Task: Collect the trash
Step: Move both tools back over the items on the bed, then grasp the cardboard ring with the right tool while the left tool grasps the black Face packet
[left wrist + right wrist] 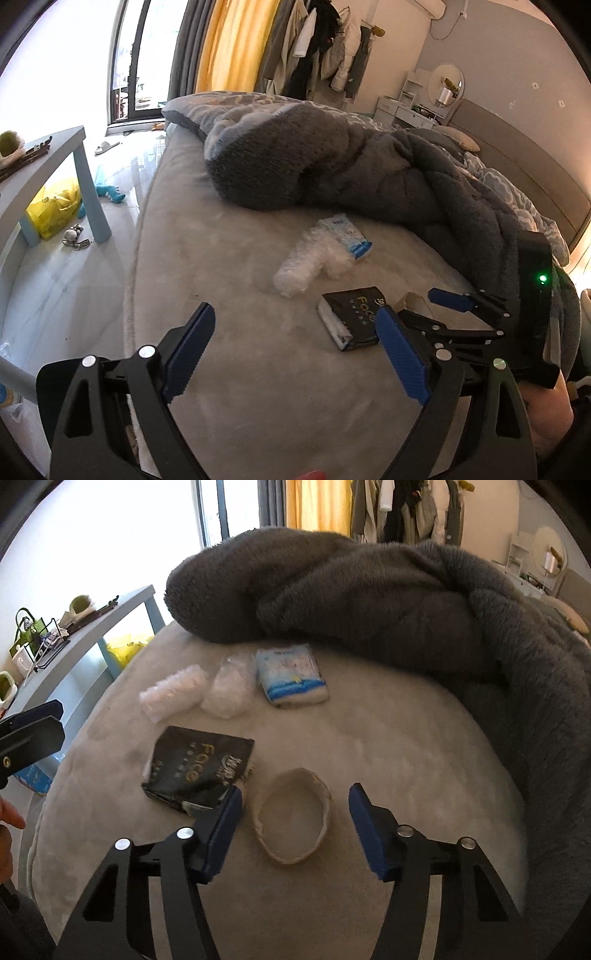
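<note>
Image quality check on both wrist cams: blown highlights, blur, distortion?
Left wrist: window blown out to white, strong fisheye curve on the bed, black tissue pack sharp. Right wrist: window also clipped, grey blanket slightly soft, paper ring clear between the open right tongs.

Black angular linkage arms, silver rivets, ribbed blue jaws; green LED (542, 277) on right gripper (417, 308) housing.

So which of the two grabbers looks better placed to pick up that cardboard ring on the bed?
The right gripper, probably. Its open jaws already sit on either side of the cardboard ring, which lies flat on the bed. The left gripper is open too, but it hangs over bare bedding, off to the side.
</note>
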Tool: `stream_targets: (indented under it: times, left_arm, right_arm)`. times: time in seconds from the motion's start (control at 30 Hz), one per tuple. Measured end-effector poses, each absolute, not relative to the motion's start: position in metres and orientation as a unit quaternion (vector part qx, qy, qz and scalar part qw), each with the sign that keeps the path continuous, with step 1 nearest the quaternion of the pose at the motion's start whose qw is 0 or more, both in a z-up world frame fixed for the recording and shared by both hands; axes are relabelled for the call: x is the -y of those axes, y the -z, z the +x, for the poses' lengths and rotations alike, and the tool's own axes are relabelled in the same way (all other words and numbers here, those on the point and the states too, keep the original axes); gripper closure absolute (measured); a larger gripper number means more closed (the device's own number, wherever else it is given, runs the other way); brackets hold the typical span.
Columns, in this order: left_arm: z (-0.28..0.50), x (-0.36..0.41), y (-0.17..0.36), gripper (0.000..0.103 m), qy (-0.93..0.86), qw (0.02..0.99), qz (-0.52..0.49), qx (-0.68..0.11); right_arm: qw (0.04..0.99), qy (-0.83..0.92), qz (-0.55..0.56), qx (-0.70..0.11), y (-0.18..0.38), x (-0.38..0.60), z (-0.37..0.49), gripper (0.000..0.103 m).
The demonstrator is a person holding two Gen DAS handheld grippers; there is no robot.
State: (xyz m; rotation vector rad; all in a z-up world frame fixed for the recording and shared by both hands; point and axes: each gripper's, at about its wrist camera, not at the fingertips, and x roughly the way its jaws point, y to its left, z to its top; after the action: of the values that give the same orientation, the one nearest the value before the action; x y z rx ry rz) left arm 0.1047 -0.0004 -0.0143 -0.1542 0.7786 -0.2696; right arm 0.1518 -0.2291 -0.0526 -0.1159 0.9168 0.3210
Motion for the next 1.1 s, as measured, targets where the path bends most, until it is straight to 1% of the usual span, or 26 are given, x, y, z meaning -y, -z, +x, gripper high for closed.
stream_targets:
  times: [0.17, 0.27, 0.33, 0.83, 1.1]
  left_arm:
    - [0.109, 0.009, 0.020, 0.009, 0.142, 0.908, -0.076, -0.386]
    - [0.111, 0.017, 0.023, 0.008, 0.148, 0.905, -0.069, -0.392]
    - [0.112, 0.023, 0.026, 0.008, 0.151, 0.903, -0.068, -0.395]
    - [0.129, 0.070, 0.055, 0.007, 0.150, 0.887, -0.045, -0.435]
    - [0.139, 0.092, 0.071, 0.008, 0.106, 0.885, -0.028, -0.452]
  right_arm:
    - [0.879, -0.159, -0.052, -0.447, 0.058, 0.233, 0.153, 0.052]
    - [0.876, -0.170, -0.055, -0.448, 0.059, 0.232, 0.151, 0.060]
    - [0.876, -0.172, -0.059, -0.446, 0.058, 0.232, 0.150, 0.062]
    - [0.901, -0.156, -0.026, -0.404, 0.029, 0.279, 0.142, 0.063]
    - [0.904, -0.152, -0.023, -0.399, 0.024, 0.295, 0.139, 0.063]
